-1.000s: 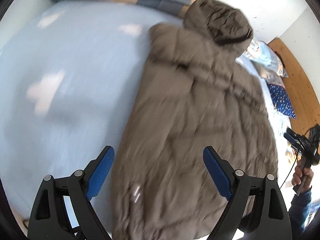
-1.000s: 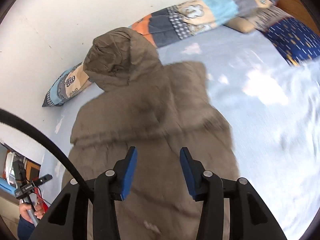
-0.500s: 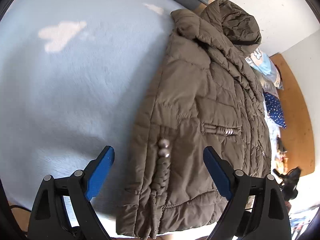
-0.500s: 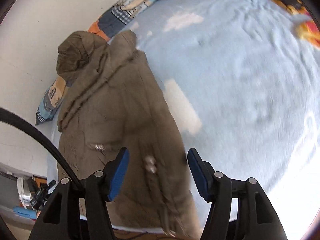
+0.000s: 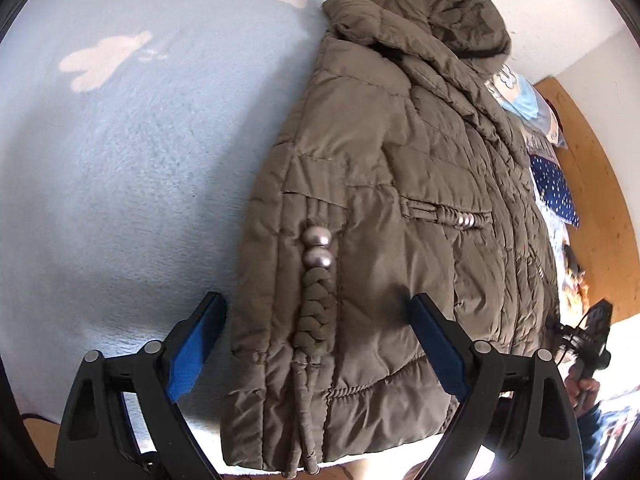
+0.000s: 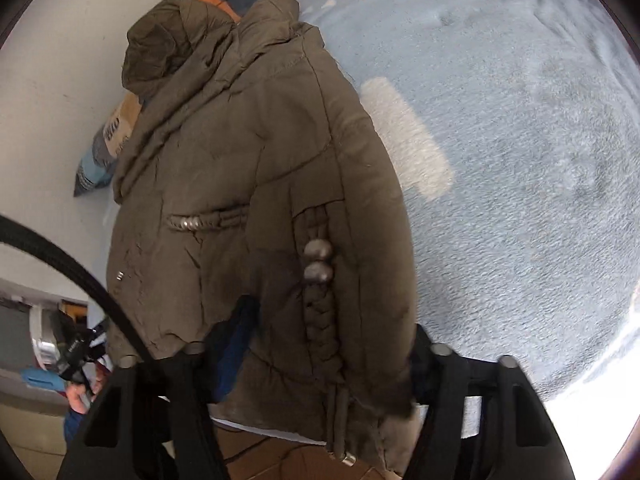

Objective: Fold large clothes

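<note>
**Hem grasp under way on coat**

The coat (image 5: 384,208) lies flat on the blanket (image 5: 132,168), hood toward the wall, hem at the near bed edge. The left gripper (image 5: 316,336) straddles the hem, jaws closing, pads not yet touching. The right gripper (image 6: 328,344) is closing on the hem; the fabric hides its pads, so contact cannot be confirmed. Recommend biting deep through all padded layers and lifting both corners evenly. No legible brand or label.

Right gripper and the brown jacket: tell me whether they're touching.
Touching. In the right wrist view the jacket hem bulges between the closing jaws of the right gripper, and its fabric covers both pads, pressed against the blue left pad.
</note>
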Tool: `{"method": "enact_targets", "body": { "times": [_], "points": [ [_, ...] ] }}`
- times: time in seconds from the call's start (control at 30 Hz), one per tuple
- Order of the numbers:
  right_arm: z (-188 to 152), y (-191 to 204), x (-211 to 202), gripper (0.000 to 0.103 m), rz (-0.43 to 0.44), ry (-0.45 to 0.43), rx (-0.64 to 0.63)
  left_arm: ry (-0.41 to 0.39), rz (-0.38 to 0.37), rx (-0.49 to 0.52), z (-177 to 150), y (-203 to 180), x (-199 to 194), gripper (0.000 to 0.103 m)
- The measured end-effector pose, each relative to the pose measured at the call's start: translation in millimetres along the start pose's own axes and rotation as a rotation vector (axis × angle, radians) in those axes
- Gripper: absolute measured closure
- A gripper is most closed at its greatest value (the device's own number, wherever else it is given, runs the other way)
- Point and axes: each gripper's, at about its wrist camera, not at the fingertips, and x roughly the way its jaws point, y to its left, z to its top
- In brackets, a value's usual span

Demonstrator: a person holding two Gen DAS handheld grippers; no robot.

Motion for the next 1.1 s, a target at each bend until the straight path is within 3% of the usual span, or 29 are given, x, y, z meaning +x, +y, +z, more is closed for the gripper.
{"method": "enact_targets", "body": {
  "times": [0.03,0.07,0.17,0.3,0.5,0.63,0.7,0.8,0.97,1.1],
  "points": [
    [0,1,0,0.066,0.002,0.001,-0.008,-0.01,0.011,0.018,0,-4,-2,0.037],
    [0,2,-2,0.074,0.0,-0.004,-0.013,-0.014,0.012,0.029,-1,-7,-3,0.051],
    [-3,7,-11,0.081,-0.008,-0.026,-0.029,-0.037,0.036,0.044,-4,-12,-9,0.075],
    [-11,17,-26,0.083,-0.008,-0.078,-0.042,-0.063,0.068,0.068,-15,-20,-23,0.083],
    [-30,22,-49,0.083,-0.004,-0.1,-0.052,-0.054,0.032,0.043,-32,-12,-41,0.083],
    [-34,16,-51,0.083,-0.049,-0.088,-0.053,-0.038,0.061,0.054,-25,-9,-37,0.079],
    [-27,10,-46,0.08,-0.069,-0.071,-0.04,-0.05,0.108,0.047,-16,-8,-37,0.057],
    [-21,7,-49,0.068,-0.11,-0.072,-0.028,-0.116,0.113,0.033,-11,-12,-48,0.04],
    [-22,16,-68,0.063,-0.174,-0.148,-0.049,-0.249,0.115,0.068,-2,-29,-87,0.038],
    [-30,33,-102,0.062,-0.162,-0.266,-0.072,-0.324,0.086,0.139,-5,-56,-126,0.038]
  ]
}}
